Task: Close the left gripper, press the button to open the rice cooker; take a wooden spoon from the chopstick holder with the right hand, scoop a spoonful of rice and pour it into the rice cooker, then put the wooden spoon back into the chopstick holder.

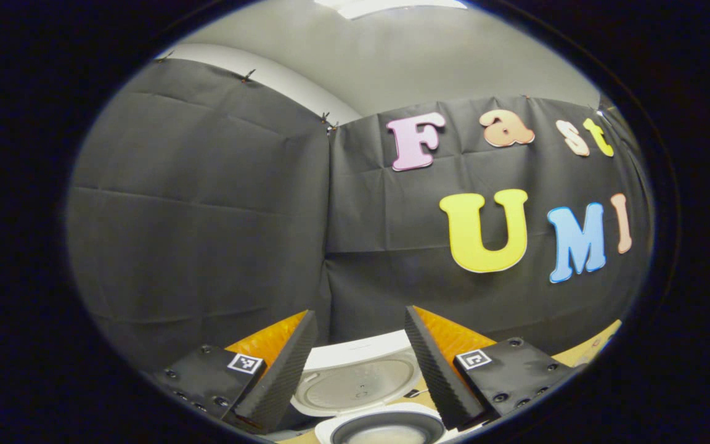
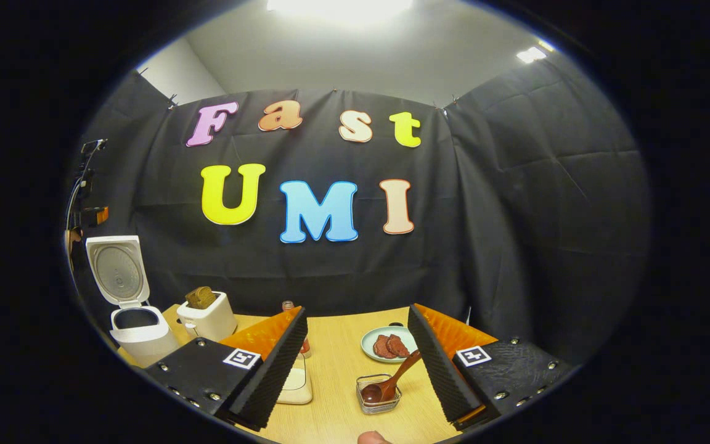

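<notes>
White rice cooker [image 2: 136, 330] at far left of right gripper view, on light wooden table [image 2: 336, 394]; lid [image 2: 118, 270] up and tilted back, inner pot opening dark. Same cooker seen close from left gripper view: raised lid's ribbed metal inner plate [image 1: 358, 385] between the fingers, pot rim [image 1: 386, 425] at bottom edge.

Left gripper [image 1: 361, 370]: jaws parted wide, nothing between the ribbed black pads [image 1: 284, 370], orange backing behind them. Held above and just in front of the cooker. Square black-and-white marker tags on both finger bases; pattern only, no legible text.

Right gripper [image 2: 358, 370]: jaws likewise spread, holding nothing. Hangs over the table, well apart from the cooker.

Wooden spoon [image 2: 389, 379] lying in a small wire basket [image 2: 379, 394], bowl down in the basket, handle leaning up and right toward the right finger; not touched by either finger. Cannot tell whether this basket is the chopstick holder.

Pale green plate [image 2: 368, 342] behind the basket, reddish-brown slices [image 2: 391, 346] on it. White toaster [image 2: 207, 319] just right of the cooker, brown slice of bread [image 2: 199, 298] standing out of its top. Small bottle [image 2: 290, 306] behind the left finger, mostly hidden. Pale flat container [image 2: 296, 382] beside that finger, contents not clear.

No brand names or readable labels found on cooker, toaster or bottle.
</notes>
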Available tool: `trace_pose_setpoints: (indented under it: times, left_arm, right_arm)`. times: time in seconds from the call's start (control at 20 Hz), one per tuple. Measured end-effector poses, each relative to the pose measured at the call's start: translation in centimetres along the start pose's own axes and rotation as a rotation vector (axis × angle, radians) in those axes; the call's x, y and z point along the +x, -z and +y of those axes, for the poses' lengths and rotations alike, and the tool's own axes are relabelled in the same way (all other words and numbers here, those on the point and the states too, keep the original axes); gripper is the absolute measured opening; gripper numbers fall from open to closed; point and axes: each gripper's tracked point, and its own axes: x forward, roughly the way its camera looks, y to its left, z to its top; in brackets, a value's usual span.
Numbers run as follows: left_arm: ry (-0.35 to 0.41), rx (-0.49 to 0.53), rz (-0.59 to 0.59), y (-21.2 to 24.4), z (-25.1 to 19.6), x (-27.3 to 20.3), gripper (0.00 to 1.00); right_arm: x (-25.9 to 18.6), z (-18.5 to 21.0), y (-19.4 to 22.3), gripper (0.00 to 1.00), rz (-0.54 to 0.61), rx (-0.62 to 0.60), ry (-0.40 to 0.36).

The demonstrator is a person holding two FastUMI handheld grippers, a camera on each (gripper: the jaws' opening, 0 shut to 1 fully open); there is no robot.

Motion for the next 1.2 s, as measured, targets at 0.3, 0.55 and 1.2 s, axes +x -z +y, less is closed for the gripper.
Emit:
trace_pose_setpoints:
  times: [0.3,0.55,1.2]
  left_arm:
    - [-0.034,-0.014,0.066,2.4,0.7,7.4,0.98]
    - [-0.048,0.004,0.196,6.0,0.5,10.0,0.97]
    - [-0.061,-0.051,0.249,7.3,-1.5,6.4,1.0]
  right_arm:
    - [0.6,1.6,0.5,1.0,0.013,-0.014,-0.023]
    - [1.0,2.4,0.1,0.99,0.005,-0.009,-0.091]
    - [1.6,-1.0,-1.2,1.0,-0.013,-0.016,-0.169]
